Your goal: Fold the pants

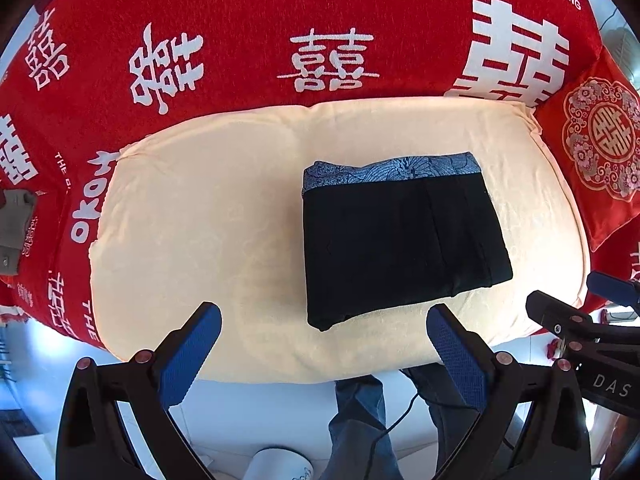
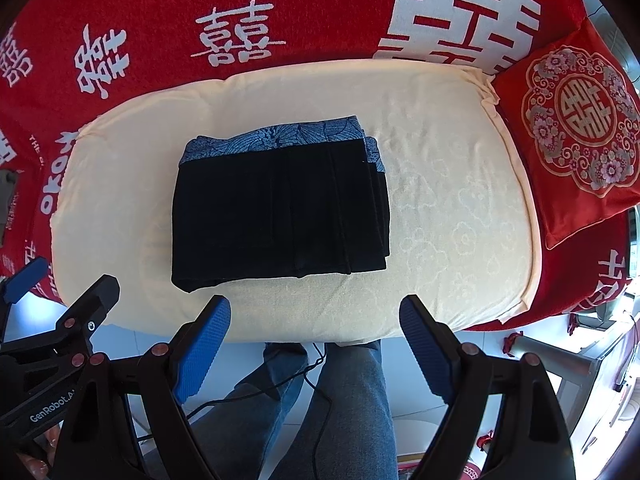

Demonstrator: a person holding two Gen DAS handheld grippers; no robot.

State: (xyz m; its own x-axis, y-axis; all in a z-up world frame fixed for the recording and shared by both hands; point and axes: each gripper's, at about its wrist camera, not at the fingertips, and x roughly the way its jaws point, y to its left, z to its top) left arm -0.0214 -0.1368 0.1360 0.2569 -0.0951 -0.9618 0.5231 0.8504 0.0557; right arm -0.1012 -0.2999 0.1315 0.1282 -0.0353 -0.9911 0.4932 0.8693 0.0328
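Note:
Black pants point(image 1: 400, 248) with a blue patterned waistband lie folded into a compact rectangle on a cream cloth point(image 1: 200, 220). The right wrist view shows the same folded pants point(image 2: 280, 208) left of the cloth's point(image 2: 460, 200) middle. My left gripper point(image 1: 324, 330) hangs above the cloth's near edge, open, nothing between its blue pads. My right gripper point(image 2: 316, 320) is also open and empty, just short of the pants' near edge. Each gripper appears at the edge of the other's view.
A red blanket point(image 1: 240, 32) with white characters covers the surface around the cloth. A red embroidered cushion point(image 2: 576, 120) lies at the right. A person's jeans-clad legs point(image 2: 340, 400) and a cable are below, over a white floor. A grey object point(image 1: 16, 224) sits at the far left.

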